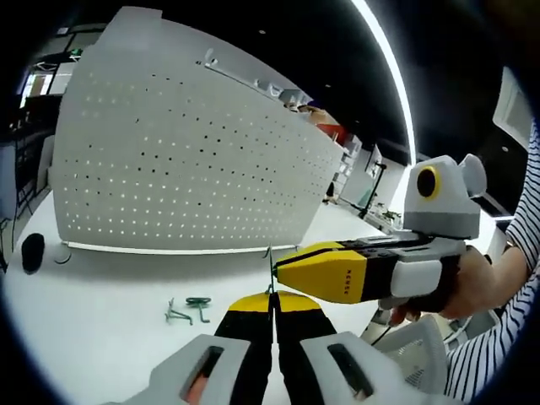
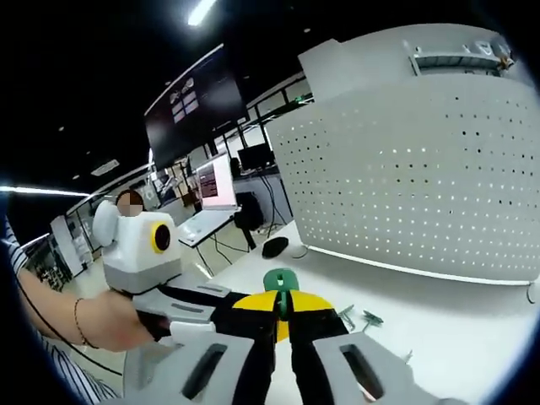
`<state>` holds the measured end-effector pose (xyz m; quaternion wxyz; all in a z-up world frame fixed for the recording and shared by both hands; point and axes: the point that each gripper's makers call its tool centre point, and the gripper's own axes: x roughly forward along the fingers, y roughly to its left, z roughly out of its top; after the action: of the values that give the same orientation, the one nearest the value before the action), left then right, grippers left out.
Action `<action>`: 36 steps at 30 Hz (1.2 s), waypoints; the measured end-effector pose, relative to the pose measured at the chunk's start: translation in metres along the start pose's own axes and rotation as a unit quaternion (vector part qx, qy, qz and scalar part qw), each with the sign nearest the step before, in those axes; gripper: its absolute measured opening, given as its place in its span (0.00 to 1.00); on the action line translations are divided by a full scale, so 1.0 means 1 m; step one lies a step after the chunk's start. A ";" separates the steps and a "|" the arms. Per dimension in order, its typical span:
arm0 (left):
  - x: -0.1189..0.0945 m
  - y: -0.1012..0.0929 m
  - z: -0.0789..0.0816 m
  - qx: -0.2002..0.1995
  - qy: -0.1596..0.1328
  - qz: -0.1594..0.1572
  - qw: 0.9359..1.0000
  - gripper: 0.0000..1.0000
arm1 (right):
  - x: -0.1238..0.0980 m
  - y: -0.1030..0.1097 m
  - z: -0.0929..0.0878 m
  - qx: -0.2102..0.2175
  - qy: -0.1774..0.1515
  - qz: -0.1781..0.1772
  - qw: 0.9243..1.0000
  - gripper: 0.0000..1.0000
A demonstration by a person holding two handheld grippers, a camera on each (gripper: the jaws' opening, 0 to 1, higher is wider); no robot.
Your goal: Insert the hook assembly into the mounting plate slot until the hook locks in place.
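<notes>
White table (image 1: 101, 337), both grippers' fingers clenched, seemingly on one green hook (image 2: 281, 283)

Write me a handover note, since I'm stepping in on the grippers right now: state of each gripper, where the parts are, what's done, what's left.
Left gripper: jaws shut on a thin green hook, held above the table.
Right gripper: jaws shut on a green hook piece; in the left gripper view its tip meets the left gripper's tip at the hook.
Spare green hooks lie on the table in front of the white pegboard, which stands upright.
Done: a hook is picked up and held between both grippers.
Left: carry it to the pegboard, insert it until it locks.
</notes>
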<state>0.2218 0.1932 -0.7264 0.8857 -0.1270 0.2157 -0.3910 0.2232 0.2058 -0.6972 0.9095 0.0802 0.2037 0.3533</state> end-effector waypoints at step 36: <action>-0.039 0.018 -0.025 0.074 -0.030 0.077 0.994 0.76 | -0.002 0.006 0.037 -0.046 -0.085 -0.024 0.995 0.00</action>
<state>0.1975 0.2325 -0.7441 0.9264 -0.0556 0.1682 -0.3322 0.2342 0.2090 -0.6618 0.9345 0.0630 0.1110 0.3322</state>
